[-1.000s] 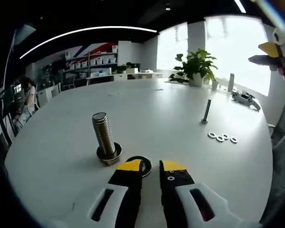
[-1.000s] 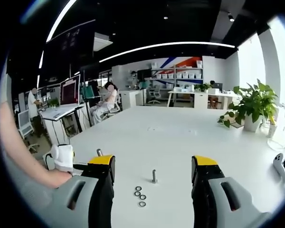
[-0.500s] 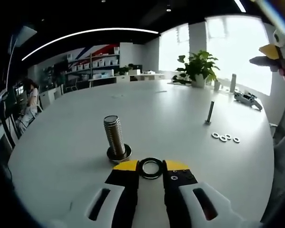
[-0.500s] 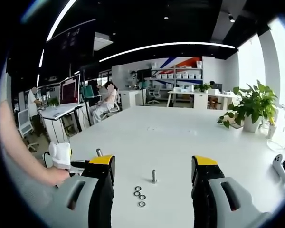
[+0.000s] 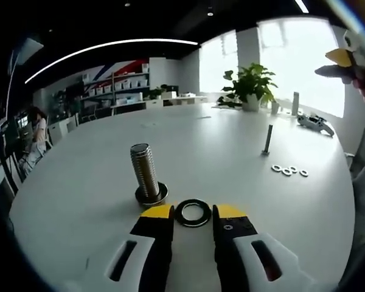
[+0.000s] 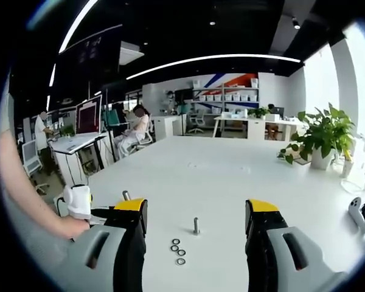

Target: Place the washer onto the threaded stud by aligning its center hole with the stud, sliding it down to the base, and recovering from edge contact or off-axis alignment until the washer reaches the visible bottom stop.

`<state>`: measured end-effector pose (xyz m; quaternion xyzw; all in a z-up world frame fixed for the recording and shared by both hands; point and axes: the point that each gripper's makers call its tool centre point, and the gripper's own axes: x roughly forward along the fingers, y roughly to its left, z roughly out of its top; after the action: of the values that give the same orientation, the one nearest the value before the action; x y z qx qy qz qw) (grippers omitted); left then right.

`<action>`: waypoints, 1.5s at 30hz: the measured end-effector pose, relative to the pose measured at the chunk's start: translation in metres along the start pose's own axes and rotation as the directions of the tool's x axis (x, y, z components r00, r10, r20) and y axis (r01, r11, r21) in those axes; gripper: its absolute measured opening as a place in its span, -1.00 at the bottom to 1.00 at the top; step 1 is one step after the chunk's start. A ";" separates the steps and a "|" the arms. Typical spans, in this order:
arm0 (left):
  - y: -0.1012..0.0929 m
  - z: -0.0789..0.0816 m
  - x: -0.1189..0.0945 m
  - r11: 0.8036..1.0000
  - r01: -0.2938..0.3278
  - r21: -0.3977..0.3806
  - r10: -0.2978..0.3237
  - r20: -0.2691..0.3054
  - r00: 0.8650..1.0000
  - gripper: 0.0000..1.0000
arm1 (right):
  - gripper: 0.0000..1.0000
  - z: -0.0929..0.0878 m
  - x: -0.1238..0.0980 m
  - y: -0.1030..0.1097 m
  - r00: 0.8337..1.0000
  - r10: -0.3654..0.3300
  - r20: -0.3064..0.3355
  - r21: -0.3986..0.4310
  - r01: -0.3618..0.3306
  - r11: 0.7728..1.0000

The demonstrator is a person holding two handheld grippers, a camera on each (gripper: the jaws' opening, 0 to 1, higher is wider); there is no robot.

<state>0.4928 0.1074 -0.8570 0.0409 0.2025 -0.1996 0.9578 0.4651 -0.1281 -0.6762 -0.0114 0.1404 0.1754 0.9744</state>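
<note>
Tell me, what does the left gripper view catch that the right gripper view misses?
The left gripper view sees, up close, a black washer between the left gripper tips, beside a large threaded stud.

The right gripper view instead has the open right gripper and people at desks.

Both share the white table, a thin bolt, three small washers and a potted plant.

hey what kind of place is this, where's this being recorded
Most likely an open-plan office or lab. A large white table sits in a big room with desks and a monitor where people work, wall shelves of storage boxes, and a potted plant by bright windows.
</note>
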 end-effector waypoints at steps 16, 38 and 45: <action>0.000 0.002 -0.002 1.000 0.009 0.007 -0.009 0.055 0.998 -0.55 | 0.35 -0.002 0.001 0.001 1.000 0.006 -0.007 -0.003 -0.006 1.000; -0.003 0.004 -0.006 1.000 0.016 -0.011 -0.016 0.000 1.000 -0.56 | 0.35 -0.003 0.002 -0.006 1.000 -0.005 -0.004 0.005 0.005 1.000; -0.001 0.004 -0.007 1.000 0.010 -0.018 -0.010 -0.007 1.000 -0.56 | 0.35 -0.001 0.001 -0.004 1.000 -0.003 0.001 0.009 0.003 1.000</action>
<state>0.4879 0.1084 -0.8507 0.0319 0.2077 -0.2022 0.9565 0.4672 -0.1315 -0.6779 -0.0070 0.1406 0.1733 0.9747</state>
